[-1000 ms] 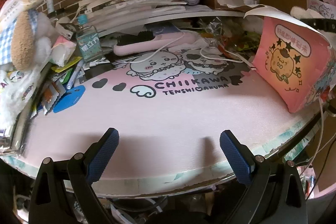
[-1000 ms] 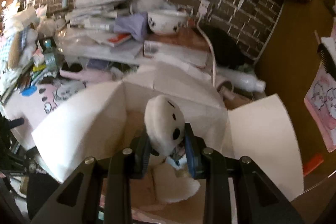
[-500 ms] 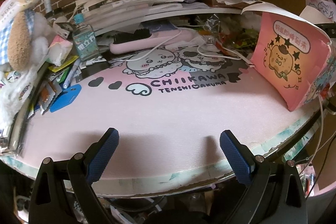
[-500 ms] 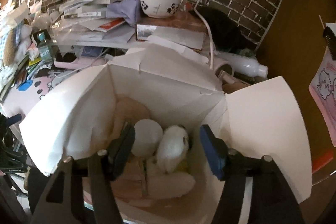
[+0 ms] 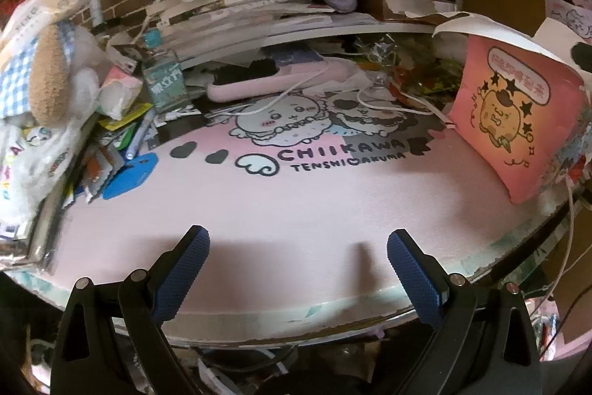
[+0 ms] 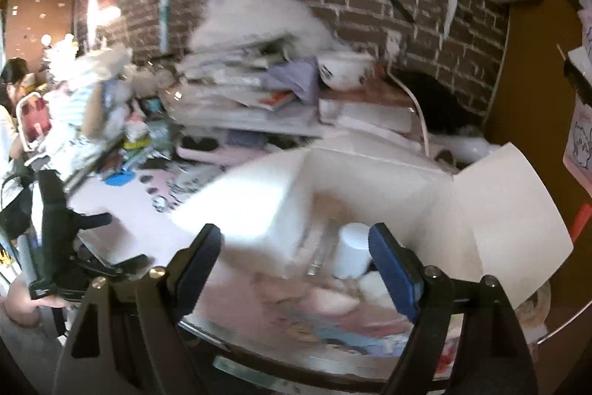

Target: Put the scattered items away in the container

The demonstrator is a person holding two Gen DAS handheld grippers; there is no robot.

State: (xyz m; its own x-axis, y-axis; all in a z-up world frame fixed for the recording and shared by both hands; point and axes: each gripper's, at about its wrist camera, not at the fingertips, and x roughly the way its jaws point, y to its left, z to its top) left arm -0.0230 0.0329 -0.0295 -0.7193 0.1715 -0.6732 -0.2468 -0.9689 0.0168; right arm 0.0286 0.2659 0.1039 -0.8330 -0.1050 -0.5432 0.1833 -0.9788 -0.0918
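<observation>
plush gone from right tongs [image 6: 296,247], now empty above box [image 6: 510,210].

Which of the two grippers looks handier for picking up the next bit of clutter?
Probably the left gripper: it is open, empty and faces the mat, with the blue tag and pen ahead to its left. The right gripper, also open, sits by the box, its view blurred.
</observation>
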